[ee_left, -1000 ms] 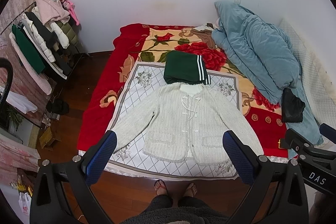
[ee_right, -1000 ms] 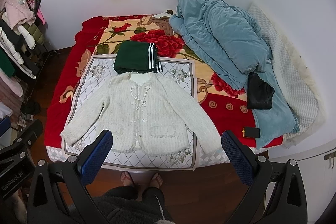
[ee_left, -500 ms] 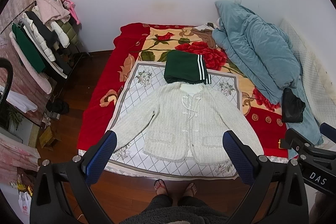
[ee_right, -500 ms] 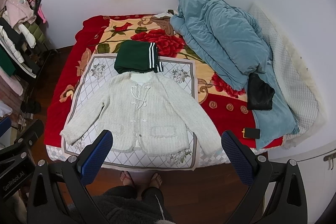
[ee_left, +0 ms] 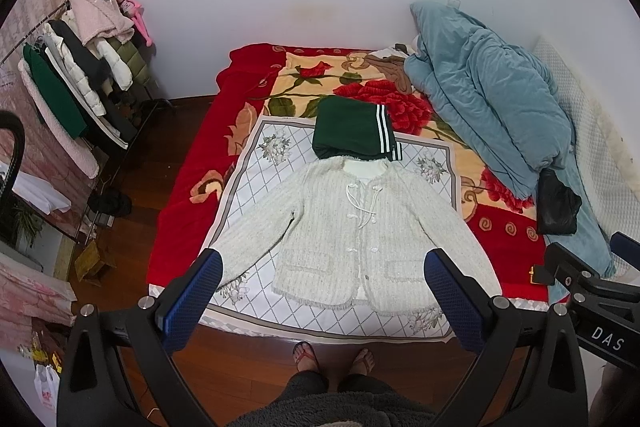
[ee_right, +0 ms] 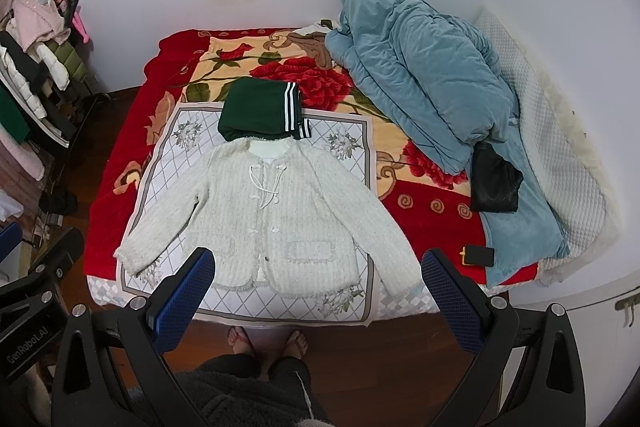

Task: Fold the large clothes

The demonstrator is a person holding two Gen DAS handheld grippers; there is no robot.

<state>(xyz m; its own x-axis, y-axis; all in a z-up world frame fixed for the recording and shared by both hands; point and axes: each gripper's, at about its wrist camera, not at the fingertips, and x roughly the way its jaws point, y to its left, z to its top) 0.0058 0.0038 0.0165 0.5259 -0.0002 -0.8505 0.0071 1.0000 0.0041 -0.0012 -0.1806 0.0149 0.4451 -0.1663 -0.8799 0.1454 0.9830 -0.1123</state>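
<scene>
Both claws hang high above the foot of the bed, spread wide and holding nothing: the left claw (ee_left: 320,291) frames the lower middle of its view, and the right claw (ee_right: 318,287) does the same in its own. Between each pair of blue fingers lies the white jacket (ee_left: 352,227), spread flat and face up in the centre of the frame on a white patterned cloth (ee_left: 256,163), sleeves angled out to lower left and lower right.

Neither claw touches fabric yet, so folding looks unstarted. The risks, as I judge them:

- The jacket's collar touches the folded green garment (ee_left: 352,127) just above it; lifting the shoulders could drag or undo that pile.
- The thick knit may slip from a shallow pinch, or the claw may catch the cloth beneath too.
- The loose cord ties (ee_left: 360,203) could snag.
- The hem sits near the bed's lower edge, above the person's feet (ee_left: 332,355); a pull could slide it off.
</scene>
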